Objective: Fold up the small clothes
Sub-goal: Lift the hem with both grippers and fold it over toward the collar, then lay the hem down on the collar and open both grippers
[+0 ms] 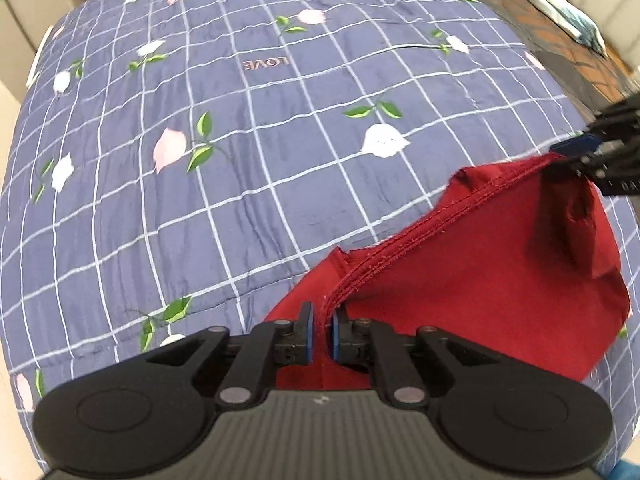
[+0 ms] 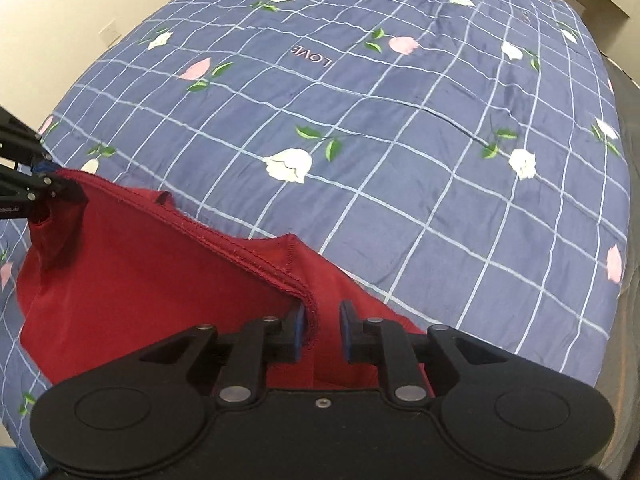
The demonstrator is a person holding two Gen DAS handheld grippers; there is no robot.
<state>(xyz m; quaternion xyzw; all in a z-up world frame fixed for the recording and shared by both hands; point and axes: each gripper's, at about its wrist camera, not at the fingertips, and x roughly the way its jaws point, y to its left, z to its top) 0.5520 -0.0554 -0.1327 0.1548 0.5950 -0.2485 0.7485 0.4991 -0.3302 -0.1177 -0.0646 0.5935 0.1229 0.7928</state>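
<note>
Here the red garment (image 1: 480,280) lies on the near part of the quilt (image 1: 240,160), close to its near edge, with its stitched hem stretched as a straight line between the two grippers, which presumably keeps the edge taut and flat as it is laid down. The left gripper (image 1: 321,332) has its blue pads slightly parted; the hem runs into the narrow gap and the pads do not appear to press it. The right gripper (image 2: 322,332) shows a wider gap: the hem lies against the left pad, while the right pad stands clear of the cloth. Both grips therefore read as released, probably to leave the hem where the fold requires it. The rest of the quilt, blue with a white grid and printed tulips, extends bare toward its far edge, leaving room for further folds
</note>
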